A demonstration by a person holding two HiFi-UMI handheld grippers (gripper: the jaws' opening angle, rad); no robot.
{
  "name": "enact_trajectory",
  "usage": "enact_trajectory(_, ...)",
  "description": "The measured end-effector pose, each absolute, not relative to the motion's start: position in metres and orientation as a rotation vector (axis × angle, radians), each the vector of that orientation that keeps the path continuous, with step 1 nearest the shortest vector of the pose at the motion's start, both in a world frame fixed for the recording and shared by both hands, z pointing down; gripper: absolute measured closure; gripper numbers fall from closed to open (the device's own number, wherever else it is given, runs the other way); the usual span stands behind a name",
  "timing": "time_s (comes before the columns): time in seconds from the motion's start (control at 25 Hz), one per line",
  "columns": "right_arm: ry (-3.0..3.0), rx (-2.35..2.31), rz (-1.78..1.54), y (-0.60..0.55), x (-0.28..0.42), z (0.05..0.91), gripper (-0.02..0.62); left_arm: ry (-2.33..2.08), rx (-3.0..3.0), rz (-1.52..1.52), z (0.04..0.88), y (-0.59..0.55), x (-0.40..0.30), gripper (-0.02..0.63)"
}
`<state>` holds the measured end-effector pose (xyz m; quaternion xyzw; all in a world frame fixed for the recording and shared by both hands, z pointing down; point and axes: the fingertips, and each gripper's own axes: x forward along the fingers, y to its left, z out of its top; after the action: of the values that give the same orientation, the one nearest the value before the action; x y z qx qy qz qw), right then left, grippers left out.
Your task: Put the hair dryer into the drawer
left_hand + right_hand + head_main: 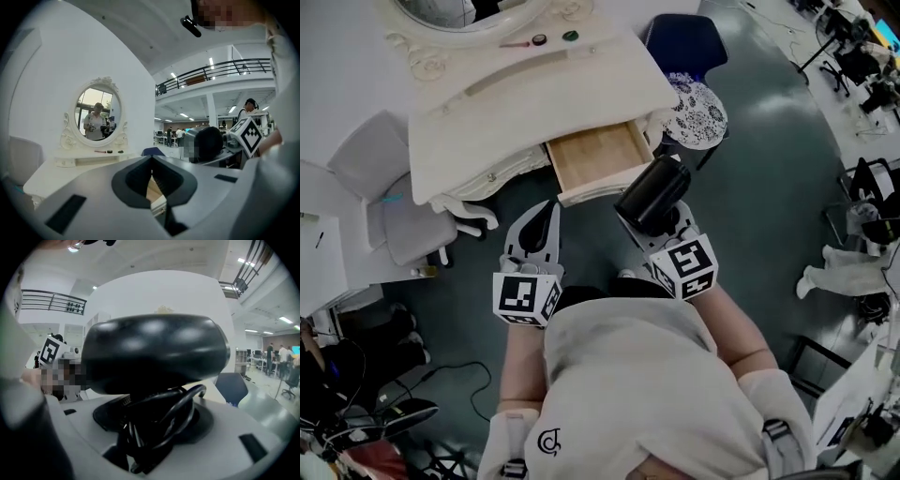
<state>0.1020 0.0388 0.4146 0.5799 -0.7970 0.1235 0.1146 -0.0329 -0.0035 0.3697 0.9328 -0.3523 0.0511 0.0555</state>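
Observation:
A black hair dryer (652, 192) with its cord bunched at the handle sits in my right gripper (664, 223), which is shut on the handle and cord. In the right gripper view the hair dryer's barrel (154, 352) lies crosswise above the jaws and fills the middle. The wooden drawer (595, 159) of the white vanity table (534, 103) stands pulled out, just beyond the dryer and slightly left. My left gripper (546, 220) is shut and empty, beside the drawer's near left corner. The left gripper view shows the closed jaws (151, 161) and the hair dryer (208, 144) off to the right.
An oval mirror (97, 115) stands on the vanity with small items (539, 39) before it. A grey chair (394, 206) is on the left. A patterned stool (698, 112) and a dark blue chair (684, 42) stand right of the drawer. A cable (459, 384) lies on the floor.

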Motion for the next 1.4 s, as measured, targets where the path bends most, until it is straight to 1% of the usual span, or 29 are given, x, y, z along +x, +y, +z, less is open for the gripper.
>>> enact_trajectory(0.12, -2.358, 1.65, 0.371, 0.018, 0.12, 0.42, 0.336, -1.119, 2.808, 0.154, 0.371, -0.014, -0.019, 0.594)
enact_trajectory(0.28, -2.392, 1.588, 0.404, -0.011, 0.125, 0.429, 0.336, -1.161, 2.788, 0.181, 0.378, -0.032, -0.011, 0.594)
enact_trajectory(0.72, -2.409, 1.303, 0.392, -0.111, 0.093, 0.463, 0.336, -1.206, 2.744, 0.144, 0.402, -0.131, -0.018, 0.594)
enact_trajectory(0.88, -2.398, 1.19, 0.378, -0.141, 0.085, 0.48, 0.336, -1.179, 2.75, 0.085, 0.402, -0.159, -0.017, 0.594)
enact_trajectory(1.12, -2.347, 0.924, 0.368, -0.167, 0.073, 0.534, 0.336, -1.238, 2.692, 0.174, 0.428, -0.182, -0.025, 0.594)
enact_trajectory(1.4, -2.239, 0.597, 0.311, -0.172, 0.072, 0.606, 0.336, -1.345, 2.564, 0.23, 0.457, -0.186, -0.032, 0.594)
